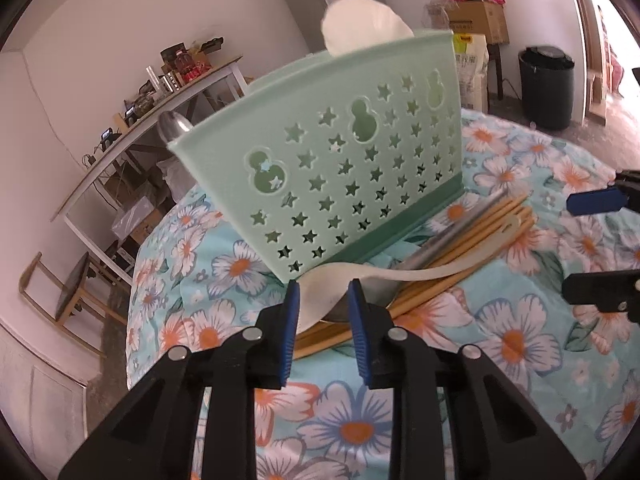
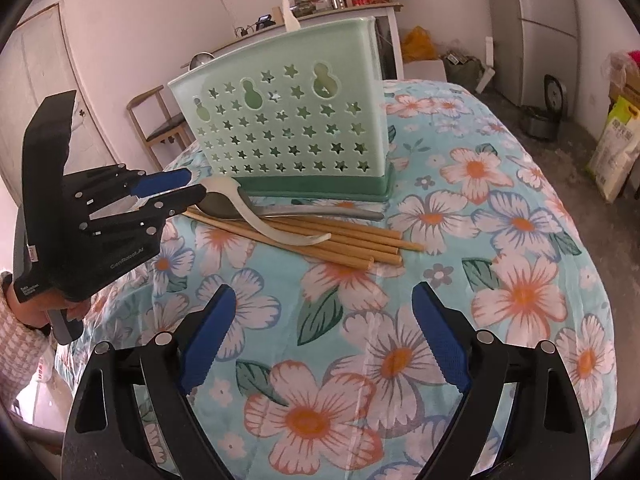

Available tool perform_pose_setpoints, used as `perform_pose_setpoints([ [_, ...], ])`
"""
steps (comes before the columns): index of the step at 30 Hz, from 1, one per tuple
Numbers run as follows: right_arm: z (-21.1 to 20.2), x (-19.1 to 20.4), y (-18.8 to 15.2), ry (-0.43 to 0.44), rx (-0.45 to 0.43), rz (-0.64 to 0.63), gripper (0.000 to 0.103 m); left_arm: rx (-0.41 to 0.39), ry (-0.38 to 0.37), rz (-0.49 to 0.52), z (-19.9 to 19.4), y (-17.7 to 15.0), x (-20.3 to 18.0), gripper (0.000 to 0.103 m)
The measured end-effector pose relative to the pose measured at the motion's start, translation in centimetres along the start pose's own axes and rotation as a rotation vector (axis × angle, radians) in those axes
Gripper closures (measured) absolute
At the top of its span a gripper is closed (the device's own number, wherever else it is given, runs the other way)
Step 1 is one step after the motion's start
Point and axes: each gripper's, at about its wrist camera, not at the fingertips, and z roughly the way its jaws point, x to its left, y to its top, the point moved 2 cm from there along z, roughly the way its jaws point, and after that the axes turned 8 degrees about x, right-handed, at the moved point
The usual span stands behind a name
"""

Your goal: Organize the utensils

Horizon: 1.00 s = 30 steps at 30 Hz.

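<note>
Your left wrist view is showing what the right one cannot: the left hand-held gripper [image 1: 323, 300] is sitting with its blue pads on either side of the bowl of the white spoon [image 1: 320, 292], narrowed around it, though whether the pads are actually pressing on it is not clear. The right wrist view is giving you the wider layout instead. There the spoon's bowl [image 2: 224, 186] is lying at the left end of the pile, its curved handle crossing over the bamboo chopsticks [image 2: 320, 240], with a metal spoon [image 2: 280, 208] lying between them and the green holder [image 2: 280, 120]. That holder is standing upright on the far side of the flowered table [image 2: 500, 240], just behind the pile; a white utensil [image 1: 360, 24] and a metal spoon bowl [image 1: 172, 124] are sticking up from it.

Your right hand-held gripper [image 2: 320, 340] is hovering with its pads wide apart over bare cloth, near side of the chopsticks, nothing between them. The right view is also catching your hand [image 2: 44, 308] holding the left tool.
</note>
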Motion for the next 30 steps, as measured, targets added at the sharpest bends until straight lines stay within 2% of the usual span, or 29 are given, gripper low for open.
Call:
perform_pose_setpoints([
  [3, 0.0, -0.2, -0.1, 0.010, 0.001, 0.008, 0.018, 0.018, 0.033, 0.032, 0.8, -0.1, -0.6, 0.076],
  [7, 0.0, -0.4, -0.1, 0.014, -0.003, 0.012, 0.018, 0.018, 0.050, 0.020, 1.1, 0.0, -0.6, 0.074],
  [13, -0.3, -0.4, -0.2, 0.014, -0.016, 0.017, 0.019, -0.019, 0.071, 0.029, 0.1, 0.1, -0.8, 0.086],
  [16, -0.7, -0.5, -0.1, 0.009, -0.028, 0.021, 0.020, -0.044, 0.103, 0.086, -1.0, 0.2, -1.4, 0.093],
  [19, -1.1, -0.6, -0.3, 0.006, -0.038, 0.027, 0.022, -0.066, 0.107, 0.101, -2.2, 0.3, -1.6, 0.098],
  [25, -2.2, -0.5, -0.5, -0.006, -0.058, 0.023, 0.023, -0.119, 0.117, 0.132, -5.2, -0.1, -1.9, 0.100],
  [30, -3.4, -0.4, -0.9, -0.019, -0.079, 0.019, 0.023, -0.148, 0.105, 0.197, -8.8, -1.4, -3.0, 0.101],
])
